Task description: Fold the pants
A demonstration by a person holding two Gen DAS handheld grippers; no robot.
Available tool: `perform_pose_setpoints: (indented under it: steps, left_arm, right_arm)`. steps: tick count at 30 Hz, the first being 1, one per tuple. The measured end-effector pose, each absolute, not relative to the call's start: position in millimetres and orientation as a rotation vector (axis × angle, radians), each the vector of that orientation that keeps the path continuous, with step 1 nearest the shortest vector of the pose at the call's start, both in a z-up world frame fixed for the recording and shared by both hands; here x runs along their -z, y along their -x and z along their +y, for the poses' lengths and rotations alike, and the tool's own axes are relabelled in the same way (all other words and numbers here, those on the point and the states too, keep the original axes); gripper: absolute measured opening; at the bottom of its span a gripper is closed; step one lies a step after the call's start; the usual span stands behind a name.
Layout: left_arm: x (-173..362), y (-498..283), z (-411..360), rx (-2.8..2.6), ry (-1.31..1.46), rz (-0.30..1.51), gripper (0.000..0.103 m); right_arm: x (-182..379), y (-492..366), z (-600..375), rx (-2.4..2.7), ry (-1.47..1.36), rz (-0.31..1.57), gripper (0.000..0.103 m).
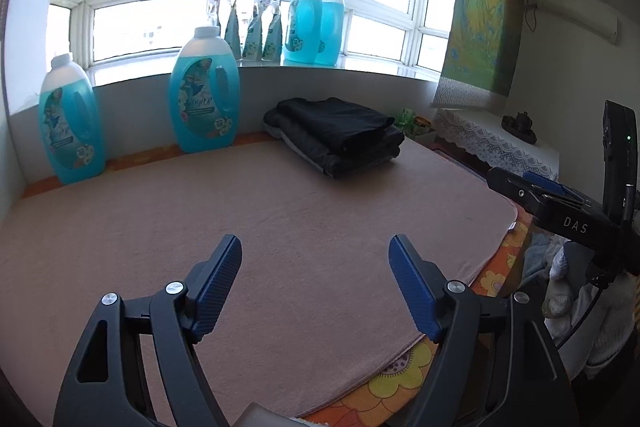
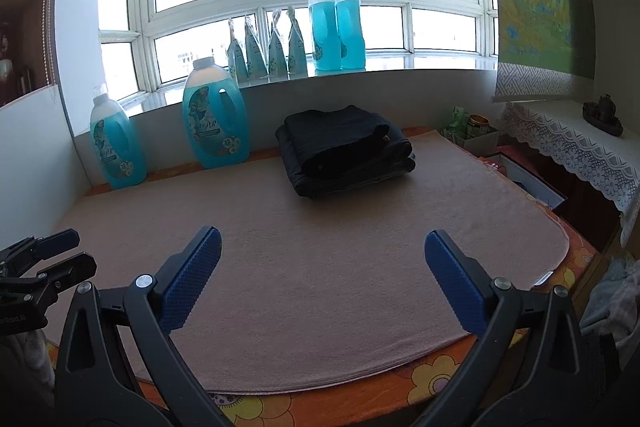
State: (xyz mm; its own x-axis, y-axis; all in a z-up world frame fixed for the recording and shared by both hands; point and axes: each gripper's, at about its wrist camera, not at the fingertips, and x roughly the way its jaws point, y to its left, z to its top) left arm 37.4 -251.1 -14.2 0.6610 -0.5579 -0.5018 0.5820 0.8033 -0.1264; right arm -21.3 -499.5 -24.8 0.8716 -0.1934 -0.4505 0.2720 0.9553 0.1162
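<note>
Across the counter (image 2: 520, 247), a pinkish towel mat (image 2: 320, 267) covers nearly the whole top, laid over an orange flowered cloth (image 2: 440, 371) that shows at the near edge. Your pants (image 2: 348, 151) lie at the far middle of the mat, folded into a dark stack, well apart from both claws.

Your right claw (image 2: 322, 275) hangs over the near part of the mat with its jaws spread wide. Nothing is between the blue pads (image 2: 192, 275), and they touch nothing. Your left claw (image 1: 316, 287) is likewise over the near mat, jaws apart though less widely, holding nothing. In the left wrist view the right claw's body enters from the right edge; in the right wrist view the left claw's tips show at the left edge.

Containers: two large jugs (image 2: 216, 123) stand at the far left of the counter against the wall, each filled most of the way with blue liquid and capped white. The second of them (image 2: 116, 143) is nearest the corner. Two more bottles (image 2: 336, 27) of the same blue liquid stand touching on the windowsill (image 2: 420, 63). Beside them, to the left, four pouches (image 2: 268, 47) stand upright in a row; their contents cannot be told. A small round tin (image 2: 478, 125) sits past the counter's right end, contents not visible.
</note>
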Motion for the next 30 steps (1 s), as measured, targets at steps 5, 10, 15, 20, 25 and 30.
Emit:
perform_pose_setpoints:
  steps: [5, 10, 15, 20, 25, 30]
  left_arm:
    - [20, -30, -241, 0.598, -0.022, 0.549, 0.081]
    - [22, -26, -235, 0.566, -0.015, 0.546, 0.081]
    - [23, -25, -231, 0.544, -0.002, 0.557, 0.081]
    - [25, -24, -229, 0.535, -0.007, 0.562, 0.082]
    - [24, -24, -227, 0.533, -0.001, 0.559, 0.082]
    - [24, -24, -226, 0.527, -0.001, 0.561, 0.082]
  right_arm:
    - [34, 33, -503, 0.277, -0.216, 0.452, 0.103]
    - [38, 35, -507, 0.306, -0.202, 0.461, 0.103]
    - [37, 33, -509, 0.311, -0.205, 0.457, 0.103]
    - [37, 34, -506, 0.308, -0.190, 0.452, 0.103]
    - [38, 32, -503, 0.304, -0.180, 0.453, 0.103]
    - [38, 31, -504, 0.299, -0.178, 0.452, 0.103]
